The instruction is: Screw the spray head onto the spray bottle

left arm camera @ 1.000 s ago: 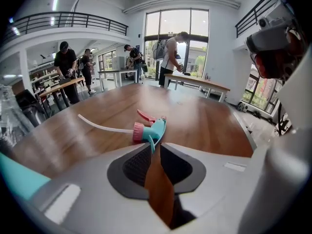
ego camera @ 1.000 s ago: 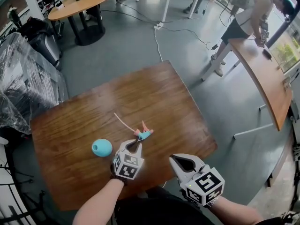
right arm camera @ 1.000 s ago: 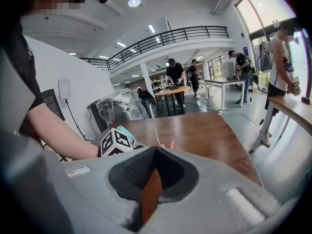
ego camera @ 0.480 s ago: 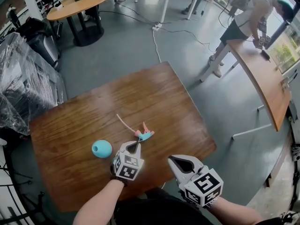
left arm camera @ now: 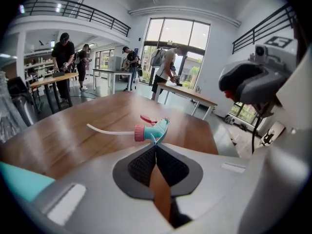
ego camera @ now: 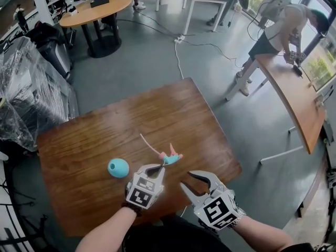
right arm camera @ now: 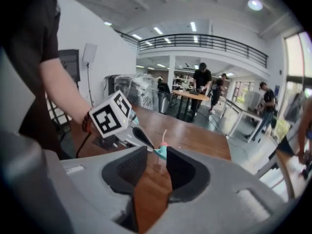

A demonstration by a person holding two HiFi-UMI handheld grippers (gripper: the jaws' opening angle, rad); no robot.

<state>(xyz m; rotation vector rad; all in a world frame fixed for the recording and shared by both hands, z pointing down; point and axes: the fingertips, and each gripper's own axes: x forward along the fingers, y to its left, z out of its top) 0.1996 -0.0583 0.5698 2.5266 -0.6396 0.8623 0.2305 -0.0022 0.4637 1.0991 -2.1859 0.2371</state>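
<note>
Clamping the spray head (ego camera: 171, 158) in your left gripper (ego camera: 159, 167), you are just opening the empty right gripper (ego camera: 188, 179), probably to grasp the spray bottle (ego camera: 118, 167) next.

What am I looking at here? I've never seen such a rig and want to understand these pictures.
A person holds hand-operated tongs in each hand; there is no robot. One picture comes from a camera on their head, looking down; the other two ride on the tongs. On the wooden table sits a teal spray bottle. The left tongs are shut on the spray head. The right tongs have just been opening, with nothing between them.
</note>
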